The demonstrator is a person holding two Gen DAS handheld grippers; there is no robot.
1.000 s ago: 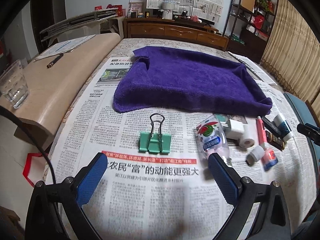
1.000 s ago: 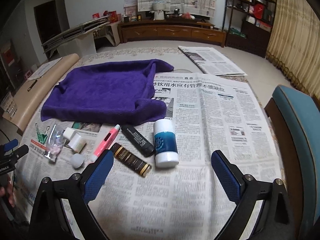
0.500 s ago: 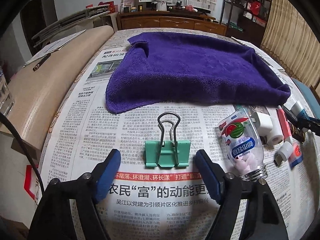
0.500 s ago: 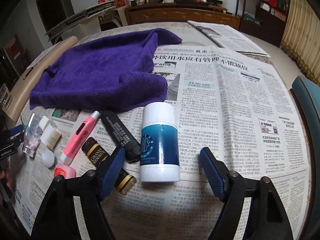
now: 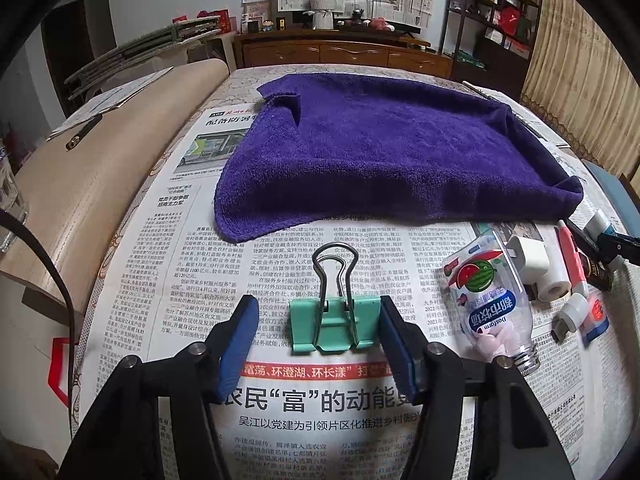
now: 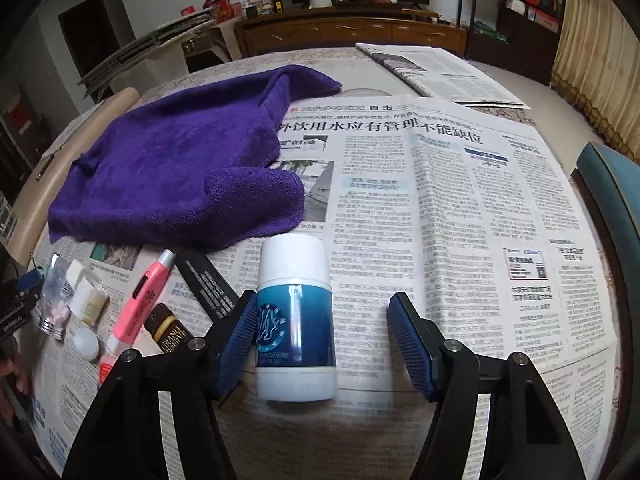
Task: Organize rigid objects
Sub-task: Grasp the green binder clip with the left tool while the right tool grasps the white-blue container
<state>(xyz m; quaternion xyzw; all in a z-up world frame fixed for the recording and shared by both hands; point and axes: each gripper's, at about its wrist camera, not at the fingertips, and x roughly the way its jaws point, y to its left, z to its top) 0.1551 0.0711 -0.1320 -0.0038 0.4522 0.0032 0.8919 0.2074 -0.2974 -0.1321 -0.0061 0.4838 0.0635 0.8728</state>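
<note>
A green binder clip (image 5: 334, 322) lies on the newspaper between the blue pads of my left gripper (image 5: 318, 340). Its jaws are closing: the right pad is at the clip's edge, the left pad stands off a little. A white bottle with a blue label (image 6: 296, 320) lies between the pads of my right gripper (image 6: 324, 340), whose jaws are also closing. The left pad is next to the bottle and a wide gap remains on the right. Beside the clip lie a clear watermelon-label bottle (image 5: 486, 304), a white plug (image 5: 528, 256) and a pink pen (image 5: 570, 252).
A purple towel (image 5: 384, 152) lies behind the objects. Left of the blue bottle lie a black tube (image 6: 208, 280), a brown tube (image 6: 168, 328) and a white cap (image 6: 86, 344). A drinking glass (image 5: 8, 200) stands on the beige side surface (image 5: 100, 184). A teal chair (image 6: 612, 208) is at the right.
Both grippers have come down and forward: the left now straddles the binder clip, the right straddles the blue-label bottle. Both pairs of jaws have narrowed markedly.
</note>
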